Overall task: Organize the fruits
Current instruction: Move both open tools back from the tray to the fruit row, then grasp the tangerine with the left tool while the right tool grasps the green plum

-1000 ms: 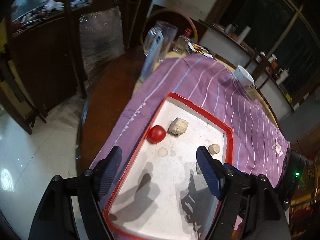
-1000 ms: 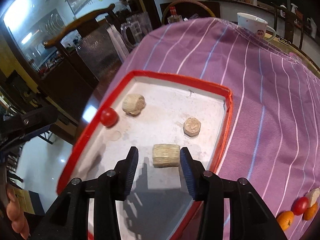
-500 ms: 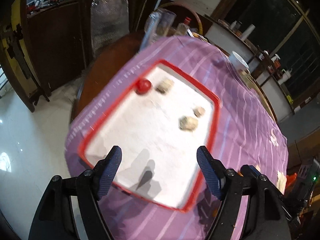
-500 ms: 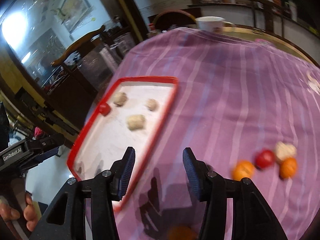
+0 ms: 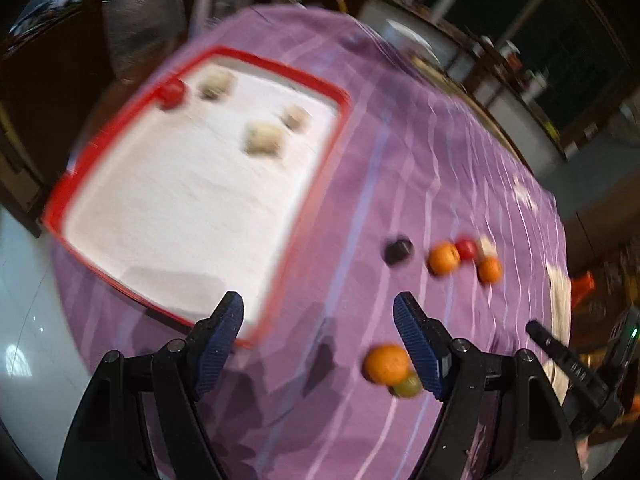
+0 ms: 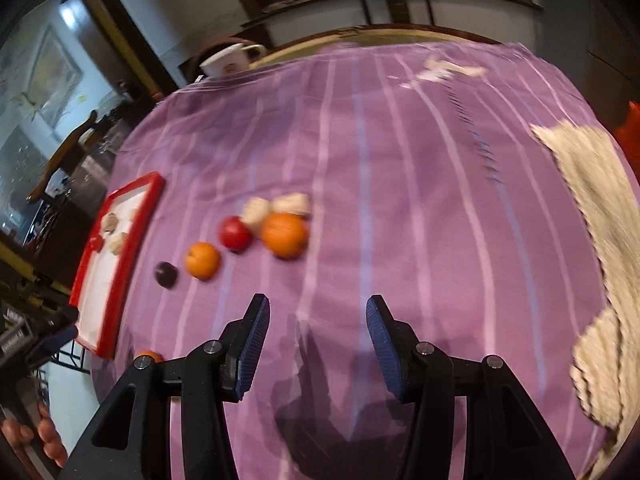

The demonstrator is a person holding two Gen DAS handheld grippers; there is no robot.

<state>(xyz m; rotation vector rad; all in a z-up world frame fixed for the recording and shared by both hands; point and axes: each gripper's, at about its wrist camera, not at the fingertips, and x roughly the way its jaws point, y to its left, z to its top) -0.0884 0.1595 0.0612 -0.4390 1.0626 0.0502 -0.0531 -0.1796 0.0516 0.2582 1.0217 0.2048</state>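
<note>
Purple striped cloth covers the bench — loose fruits (image 6: 240,242) lie ahead-left of the right gripper (image 6: 316,346), fingers apart and empty; left gripper (image 5: 320,344), also spread, nears an orange (image 5: 386,363) — tray (image 5: 328,92) far-left.

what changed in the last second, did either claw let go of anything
The right claw, open around a beige block inside the red-rimmed tray a second ago, has pulled back over the purple cloth and is empty. The left claw withdrew too, now empty near an orange. The tray's tomato and blocks stayed put.
</note>
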